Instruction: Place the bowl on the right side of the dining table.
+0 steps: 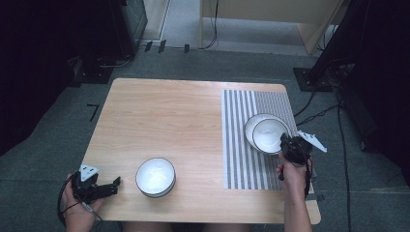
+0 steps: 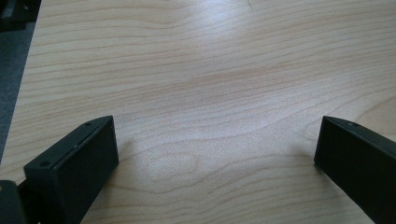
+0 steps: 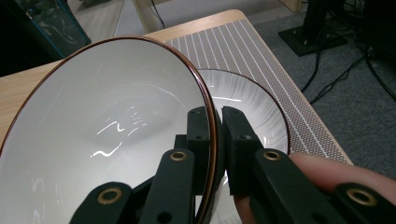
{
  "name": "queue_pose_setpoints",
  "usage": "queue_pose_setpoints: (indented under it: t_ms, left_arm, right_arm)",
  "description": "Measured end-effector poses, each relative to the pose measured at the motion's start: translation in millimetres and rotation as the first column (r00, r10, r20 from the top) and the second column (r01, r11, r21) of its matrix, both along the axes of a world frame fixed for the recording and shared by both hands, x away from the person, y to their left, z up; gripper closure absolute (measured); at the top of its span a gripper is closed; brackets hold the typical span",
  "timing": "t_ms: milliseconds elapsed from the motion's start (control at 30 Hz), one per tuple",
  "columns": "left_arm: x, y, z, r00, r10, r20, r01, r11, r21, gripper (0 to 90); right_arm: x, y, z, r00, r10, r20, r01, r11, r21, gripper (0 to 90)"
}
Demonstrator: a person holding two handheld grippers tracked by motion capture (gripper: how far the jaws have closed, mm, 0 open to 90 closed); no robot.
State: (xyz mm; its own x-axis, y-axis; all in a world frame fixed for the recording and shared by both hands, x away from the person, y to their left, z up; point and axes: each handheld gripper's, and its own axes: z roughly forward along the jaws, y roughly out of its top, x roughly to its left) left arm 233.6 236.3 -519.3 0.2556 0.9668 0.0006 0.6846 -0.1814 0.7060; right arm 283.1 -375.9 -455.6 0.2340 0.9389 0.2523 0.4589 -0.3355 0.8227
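Note:
My right gripper (image 1: 286,143) is shut on the near rim of a white bowl (image 1: 268,136) with a dark rim, over a larger plate (image 1: 252,126) on the striped mat. In the right gripper view the bowl (image 3: 107,126) is tilted, its rim pinched between the two black jaws (image 3: 215,140), and the plate (image 3: 254,107) lies behind it. Another white bowl (image 1: 155,176) stands on the wood near the front edge. My left gripper (image 1: 115,182) rests at the table's front left corner, open, its jaws wide apart over bare wood (image 2: 215,116).
A grey striped placemat (image 1: 241,145) covers the right part of the wooden table (image 1: 159,121). Cables and dark stands lie on the carpet around the table.

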Motion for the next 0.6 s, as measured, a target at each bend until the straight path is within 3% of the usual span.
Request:
queue_pose_setpoints:
  t_ms: [333, 600]
  left_arm:
    - [0.0, 0.0, 0.0, 1.0, 0.0, 0.0, 0.0, 1.0, 0.0, 0.0]
    - [0.0, 0.0, 0.0, 1.0, 0.0, 0.0, 0.0, 1.0, 0.0, 0.0]
  right_arm:
    - [7.0, -3.8, -10.5, 0.9995, -0.017, -0.027, 0.017, 1.0, -0.008, 83.4]
    - [12.7, -6.2, -15.5, 0.9989, -0.027, -0.039, 0.027, 1.0, 0.012, 83.4]
